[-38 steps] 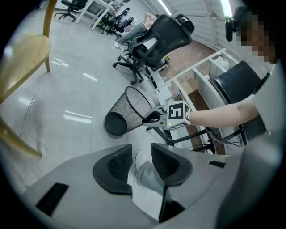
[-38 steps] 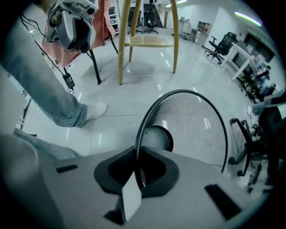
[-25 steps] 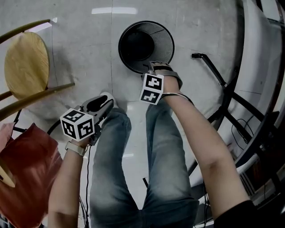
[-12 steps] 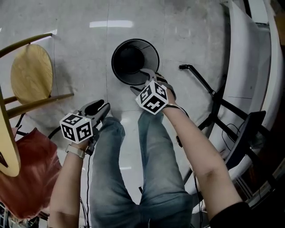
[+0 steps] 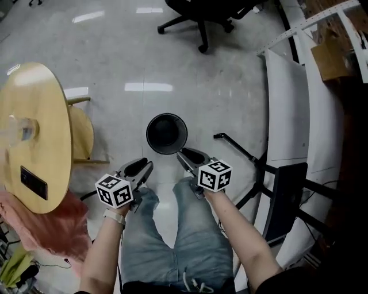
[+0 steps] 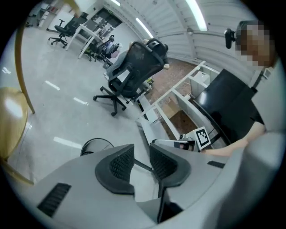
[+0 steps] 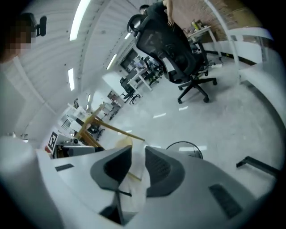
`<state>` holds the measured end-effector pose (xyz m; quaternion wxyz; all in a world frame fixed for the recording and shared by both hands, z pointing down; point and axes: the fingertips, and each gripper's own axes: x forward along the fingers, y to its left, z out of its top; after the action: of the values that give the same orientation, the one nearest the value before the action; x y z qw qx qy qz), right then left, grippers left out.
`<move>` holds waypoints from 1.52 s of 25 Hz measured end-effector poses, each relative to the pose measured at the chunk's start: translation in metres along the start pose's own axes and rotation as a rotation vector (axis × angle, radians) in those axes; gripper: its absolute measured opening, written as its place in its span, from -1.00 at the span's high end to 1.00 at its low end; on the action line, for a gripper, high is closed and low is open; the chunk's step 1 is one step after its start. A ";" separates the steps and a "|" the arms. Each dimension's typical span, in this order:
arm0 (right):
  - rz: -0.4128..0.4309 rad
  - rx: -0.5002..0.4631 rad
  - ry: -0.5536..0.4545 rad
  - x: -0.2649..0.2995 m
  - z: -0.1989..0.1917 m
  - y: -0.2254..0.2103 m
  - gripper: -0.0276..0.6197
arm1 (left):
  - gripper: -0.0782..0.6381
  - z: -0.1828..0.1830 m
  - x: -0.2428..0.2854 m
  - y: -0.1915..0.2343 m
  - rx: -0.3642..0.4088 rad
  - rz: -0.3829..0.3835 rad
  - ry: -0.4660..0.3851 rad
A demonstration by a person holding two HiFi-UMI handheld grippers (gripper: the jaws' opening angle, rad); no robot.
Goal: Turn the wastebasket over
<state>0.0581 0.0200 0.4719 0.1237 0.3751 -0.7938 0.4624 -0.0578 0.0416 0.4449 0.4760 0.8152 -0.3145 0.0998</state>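
Note:
The black mesh wastebasket [image 5: 166, 133] stands on the pale floor with its open mouth up. Both grippers hang above it and short of it, touching nothing. My left gripper [image 5: 146, 165] is to its lower left and my right gripper [image 5: 180, 153] just below its rim. Both pairs of jaws are closing, with a gap still showing and nothing between them. In the left gripper view the jaws [image 6: 141, 148] frame bare floor, with the wastebasket [image 6: 95, 145] to their left. The right gripper view shows its jaws [image 7: 138, 151] empty, with the wastebasket's rim [image 7: 184, 146] beside them.
A round wooden table [image 5: 40, 97] with a phone [image 5: 33, 182] and a glass [image 5: 20, 129] stands at the left, a wooden chair [image 5: 85, 136] beside it. A black office chair [image 5: 201, 17] stands at the back. White desks [image 5: 287, 109] and a black stand leg [image 5: 236, 146] line the right side.
Both grippers rose well away from the floor and the view widened. The right gripper came off the wastebasket's rim and rolled. The wastebasket stays upright in place.

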 end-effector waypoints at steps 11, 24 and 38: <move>0.159 0.047 -0.223 -0.127 0.102 0.135 0.89 | 0.74 0.091 -0.069 -0.167 0.089 -0.124 -0.186; 0.296 -0.181 -0.402 -0.214 0.208 0.266 0.89 | 0.74 0.204 -0.142 -0.292 0.261 -0.230 -0.323; 0.308 -0.285 -0.483 -0.228 0.244 0.298 0.89 | 0.74 0.250 -0.175 -0.321 0.309 -0.261 -0.448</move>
<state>0.0401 0.0141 0.0250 -0.0884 0.3284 -0.9045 0.2575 -0.0339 0.0173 0.0038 0.2741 0.9131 -0.2856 -0.0978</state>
